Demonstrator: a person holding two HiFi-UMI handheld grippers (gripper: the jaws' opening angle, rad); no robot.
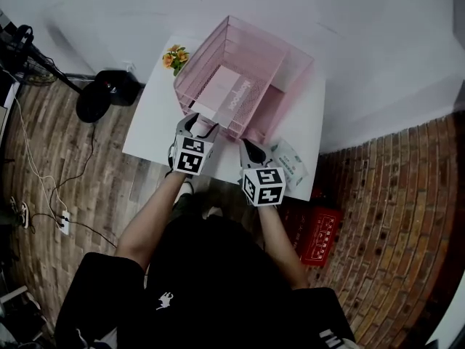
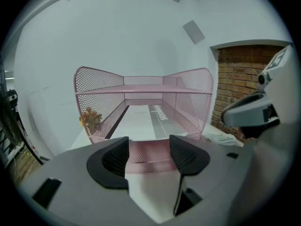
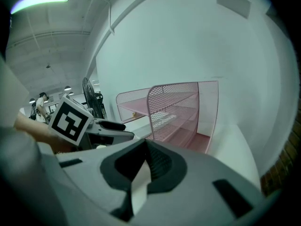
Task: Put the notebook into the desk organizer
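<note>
The pink mesh desk organizer [image 1: 289, 70] stands on the white table [image 1: 149, 122]. A pale pink notebook [image 1: 229, 89] lies flat in its lower tray, also visible in the left gripper view as the notebook [image 2: 141, 120] inside the organizer [image 2: 94, 98]. My left gripper [image 1: 197, 125] hovers at the organizer's front lip, open [image 2: 148, 157], with nothing between its jaws. To its right, my right gripper [image 1: 251, 148] is near the organizer's front right corner. Its jaws are shut [image 3: 146, 161] with nothing held. The organizer [image 3: 175, 106] shows ahead of it.
A small flower ornament [image 1: 175, 57] sits at the table's far left corner. A packet of wipes [image 1: 292, 163] lies on the table's right front. On the floor are a red crate [image 1: 318, 233], a black round object [image 1: 102, 97] and cables at left.
</note>
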